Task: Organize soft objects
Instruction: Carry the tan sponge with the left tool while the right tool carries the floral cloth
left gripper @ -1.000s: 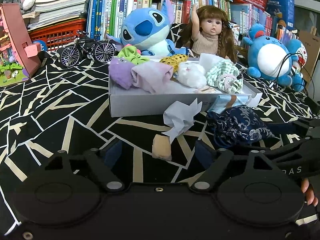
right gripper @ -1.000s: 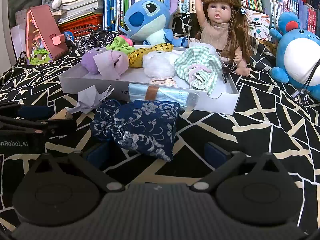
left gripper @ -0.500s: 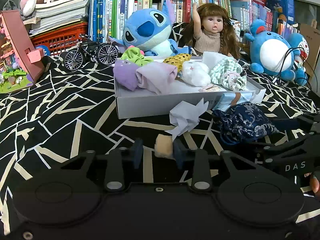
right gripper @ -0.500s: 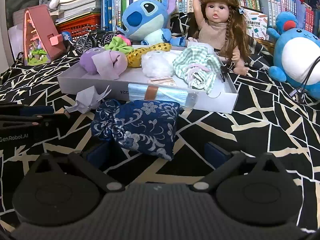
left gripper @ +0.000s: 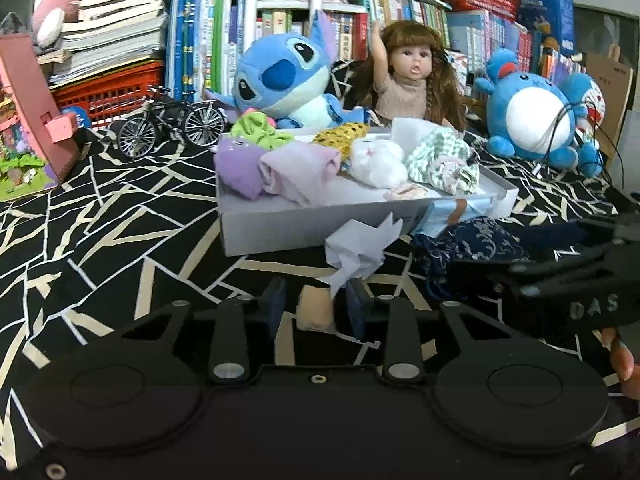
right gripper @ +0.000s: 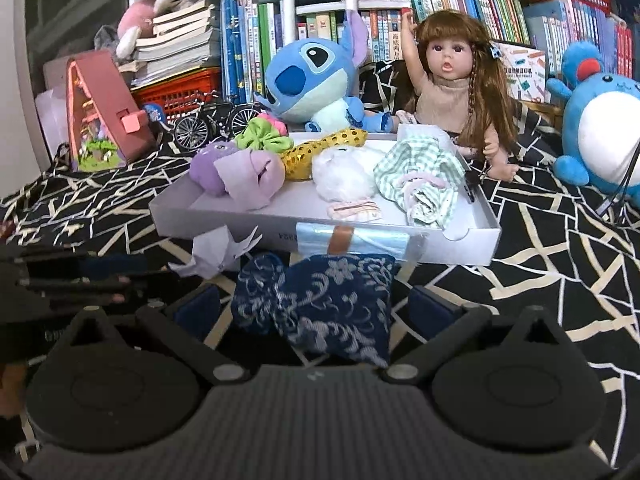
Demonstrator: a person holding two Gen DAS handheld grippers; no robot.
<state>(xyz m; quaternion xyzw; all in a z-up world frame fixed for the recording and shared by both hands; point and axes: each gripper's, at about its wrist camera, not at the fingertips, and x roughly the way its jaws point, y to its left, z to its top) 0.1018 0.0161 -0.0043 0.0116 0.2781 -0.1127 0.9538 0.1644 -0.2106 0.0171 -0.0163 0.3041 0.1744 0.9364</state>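
Left wrist view: lower half of frame blocked by the gripper body, hiding the cloth beneath. The beige roll [left gripper: 315, 311] sits between the pads; whether they touch it cannot be told. Navy floral pouch [left gripper: 468, 246], centre right, is partly covered by the right gripper [left gripper: 480, 270], whose jaw gap is not readable here. At the right edge a fingertip [left gripper: 622, 360] is cut off.

Right wrist view: the pouch's near edge is hidden behind the gripper body. At left, the left gripper [right gripper: 160, 276] is dark and cut by the frame edge. Book spines [right gripper: 472, 16] along the top are too small to read.
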